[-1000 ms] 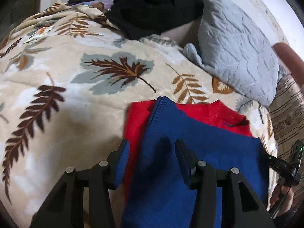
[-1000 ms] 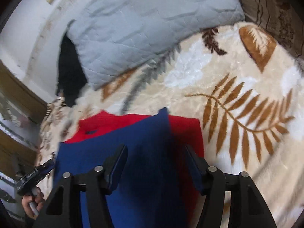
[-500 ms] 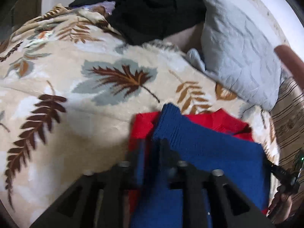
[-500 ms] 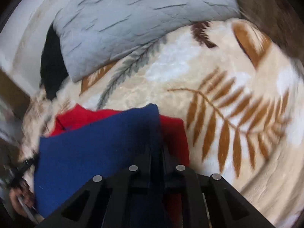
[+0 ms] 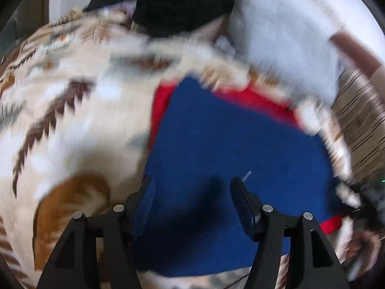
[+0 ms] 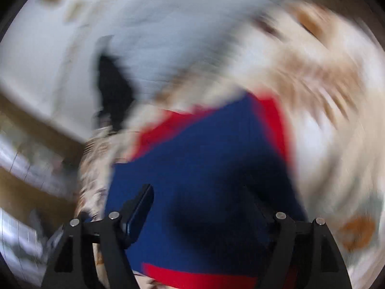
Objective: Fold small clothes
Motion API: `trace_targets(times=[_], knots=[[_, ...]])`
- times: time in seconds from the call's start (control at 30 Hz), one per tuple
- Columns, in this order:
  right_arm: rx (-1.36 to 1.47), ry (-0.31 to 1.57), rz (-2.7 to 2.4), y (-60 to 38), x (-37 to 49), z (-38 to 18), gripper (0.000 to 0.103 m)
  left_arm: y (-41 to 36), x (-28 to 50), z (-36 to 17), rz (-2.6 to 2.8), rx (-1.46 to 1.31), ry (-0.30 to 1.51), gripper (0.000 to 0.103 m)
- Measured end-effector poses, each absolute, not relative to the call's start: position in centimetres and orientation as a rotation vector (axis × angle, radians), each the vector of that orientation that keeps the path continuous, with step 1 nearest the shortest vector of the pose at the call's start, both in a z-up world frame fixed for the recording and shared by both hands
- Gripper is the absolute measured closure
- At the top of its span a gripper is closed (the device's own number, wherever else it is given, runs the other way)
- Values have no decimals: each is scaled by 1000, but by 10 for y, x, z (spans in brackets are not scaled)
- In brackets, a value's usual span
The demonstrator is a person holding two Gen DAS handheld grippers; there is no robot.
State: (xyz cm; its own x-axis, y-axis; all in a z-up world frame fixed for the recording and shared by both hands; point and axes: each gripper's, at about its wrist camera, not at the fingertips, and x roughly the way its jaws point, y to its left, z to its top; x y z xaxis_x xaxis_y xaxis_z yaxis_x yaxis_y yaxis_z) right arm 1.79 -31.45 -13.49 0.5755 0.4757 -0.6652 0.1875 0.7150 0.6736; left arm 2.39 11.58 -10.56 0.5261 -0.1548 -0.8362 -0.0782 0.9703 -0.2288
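A blue knit garment lies flat on top of a red garment, both on a leaf-patterned blanket. My left gripper hovers over the blue cloth's near left part. Its jaws are opening and the pads grip nothing. In the right wrist view the same blue garment covers the red one, which shows along the far, right and near edges. My right gripper hangs over the blue cloth. Its jaws are opening too, with nothing pinched. Both views are blurred by motion.
A grey quilted pillow and a heap of black clothing lie behind the garments. A person's forearm crosses the upper right, with the hand at the lower right. The blanket spreads right of the garments.
Half a second ago both grippers were pinched shut on the blue cloth near its far edge. Both have since let go, spread their fingers and drawn back over the blue garment.
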Motion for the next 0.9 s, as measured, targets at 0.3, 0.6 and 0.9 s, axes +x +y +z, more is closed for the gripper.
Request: trace_targets(times=[0.3, 0.6, 0.9], knots=[[639, 943, 256, -308, -41, -114, 27, 111, -11, -98, -38, -231, 987, 33], [682, 849, 241, -327, -81, -96, 28, 118, -38, -84, 13, -225, 899, 28], [716, 863, 209, -328, -90, -84, 28, 132, -41, -82, 65, -259, 870, 28]])
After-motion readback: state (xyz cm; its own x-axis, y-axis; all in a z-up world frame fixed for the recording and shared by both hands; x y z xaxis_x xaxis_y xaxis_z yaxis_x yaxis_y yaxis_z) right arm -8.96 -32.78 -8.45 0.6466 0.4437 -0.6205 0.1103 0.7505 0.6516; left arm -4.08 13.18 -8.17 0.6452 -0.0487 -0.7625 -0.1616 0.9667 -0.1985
